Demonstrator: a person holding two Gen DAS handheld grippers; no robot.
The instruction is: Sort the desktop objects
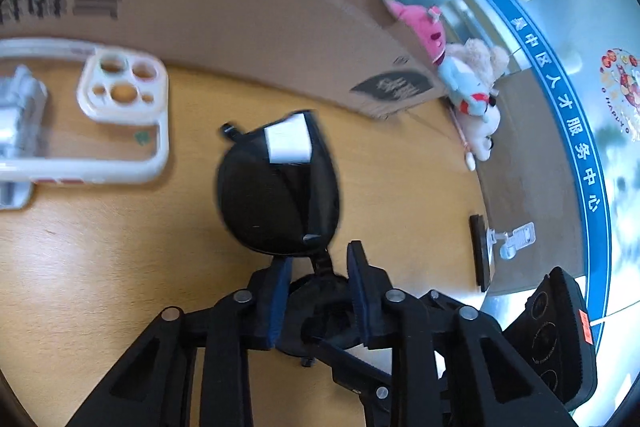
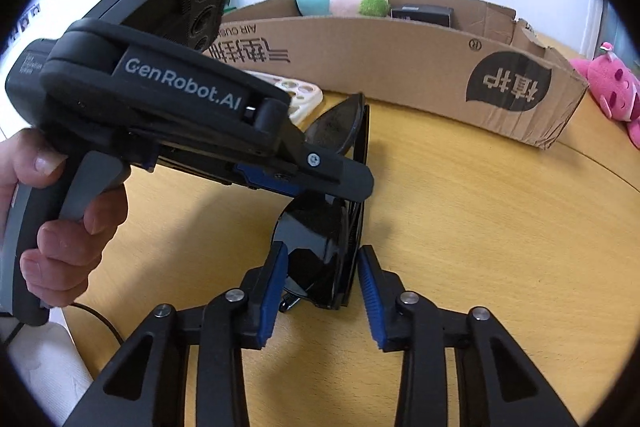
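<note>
Left claw (image 1: 318,269) clenched on bridge of folded black plastic sunglasses (image 1: 278,187), lifting them off table; right claw (image 2: 322,277) released, straddling lower lens, likely for handover.

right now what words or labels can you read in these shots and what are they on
"GenRobot.AI": side of the left gripper, seen from the right wrist.
"AIR CU…", upside down and cut off: cardboard box.
"植护", upside down in a dark bubble: same box.
"人才服务中心": blue band on the glass, left wrist view.
Too blurred or small: the other large box print, the round window sticker, the white label on the sunglasses.
</note>
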